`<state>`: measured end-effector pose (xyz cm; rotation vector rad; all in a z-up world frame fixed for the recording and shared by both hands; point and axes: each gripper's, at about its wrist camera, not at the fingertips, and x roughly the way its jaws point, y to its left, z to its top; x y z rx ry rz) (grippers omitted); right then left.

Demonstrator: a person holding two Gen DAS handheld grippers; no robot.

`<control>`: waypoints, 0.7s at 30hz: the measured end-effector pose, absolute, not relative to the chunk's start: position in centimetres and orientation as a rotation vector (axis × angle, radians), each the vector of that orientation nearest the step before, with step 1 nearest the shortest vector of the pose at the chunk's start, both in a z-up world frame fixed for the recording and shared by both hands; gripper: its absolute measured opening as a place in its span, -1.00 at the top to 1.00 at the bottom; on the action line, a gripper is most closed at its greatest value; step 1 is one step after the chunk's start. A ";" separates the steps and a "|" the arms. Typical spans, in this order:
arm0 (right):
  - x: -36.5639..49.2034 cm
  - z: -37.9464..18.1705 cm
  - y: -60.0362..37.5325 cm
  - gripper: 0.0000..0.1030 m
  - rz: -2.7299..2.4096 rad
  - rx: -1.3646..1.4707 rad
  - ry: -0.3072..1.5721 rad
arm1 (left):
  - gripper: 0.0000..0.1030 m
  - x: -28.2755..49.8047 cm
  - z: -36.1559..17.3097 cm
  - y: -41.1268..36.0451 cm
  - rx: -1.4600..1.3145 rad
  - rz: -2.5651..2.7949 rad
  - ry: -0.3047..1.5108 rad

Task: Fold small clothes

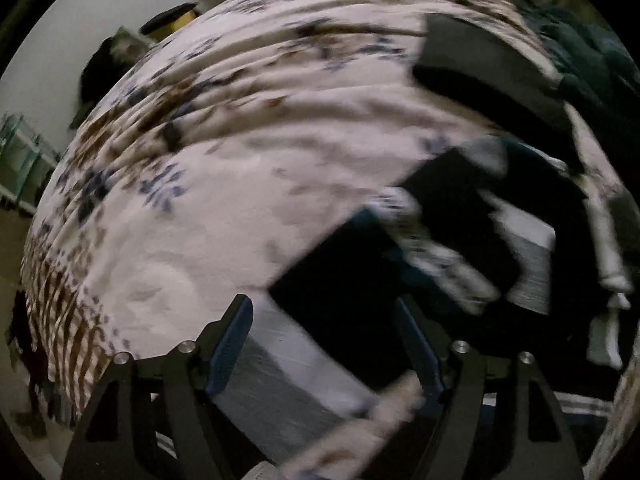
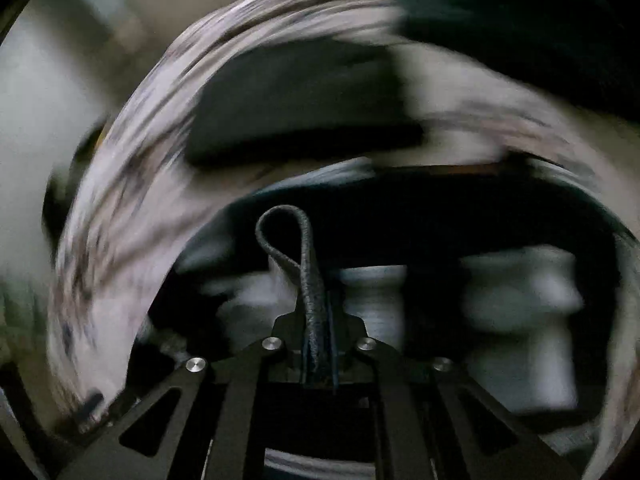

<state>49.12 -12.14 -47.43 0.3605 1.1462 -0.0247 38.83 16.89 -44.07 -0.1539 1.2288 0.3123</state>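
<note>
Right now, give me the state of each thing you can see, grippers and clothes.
left gripper: open, black and white garment between its fingers
right gripper: shut on a dark fabric loop
black and white garment: lying unfolded on the floral bedsheet
dark folded stack: resting on the bedsheet, further back

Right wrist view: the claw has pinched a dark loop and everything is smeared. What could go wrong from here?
1. The right claw grips only a thin fold of dark fabric; it may slip out.
2. The left claw stands open over the black-and-white garment, so that cloth could drag unsupported.
3. The folded dark piece nearby could be disturbed.
</note>
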 end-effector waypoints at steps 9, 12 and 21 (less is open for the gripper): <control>35.3 -40.6 -42.3 0.86 -0.536 0.611 0.968 | -0.39 40.8 -43.1 2.2 -0.099 0.060 1.246; 30.0 -41.7 -49.4 0.86 -0.654 0.705 0.962 | -0.39 41.1 -43.6 -2.4 -0.056 -0.007 1.253; 16.8 -48.0 -59.8 0.86 -0.877 0.913 0.925 | -0.39 40.4 -45.5 -13.1 0.096 -0.151 1.299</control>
